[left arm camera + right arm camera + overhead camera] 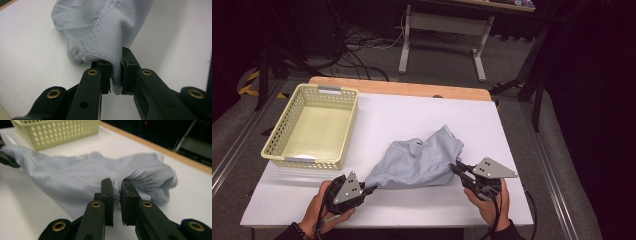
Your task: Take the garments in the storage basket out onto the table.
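Garment, pale blue-grey knit [418, 162]: lies crumpled near the front middle of the white counter [402, 117], stretched between two hand-held tools. Ribbed hem visible in both gripper views; the cloth sags and bunches between the holds, not yet flat.

Left gripper [371, 188]: closed on the garment's near-left corner; in the left gripper view the ribbed edge [110, 47] is pinched between the two black jaws, which stand narrow with fabric filling the gap.

Right gripper [454, 167]: closed on the garment's right edge; the right gripper view shows a fold of knit [116, 191] clamped between its jaws, again narrow.

Basket, yellow perforated plastic [344, 127]: stands at the far left of the counter, apart from the garment, nothing visible inside.

Step in hand, by judgement: both corners are secured, and the cloth is being lifted or spread, either for folding or for transfer toward the basket.

Next move, by judgement: calls for both holds kept firm and both hands moved together, drawing the hem taut so the loose body does not drag or slip; clearance over the basket rim needed if carried there.
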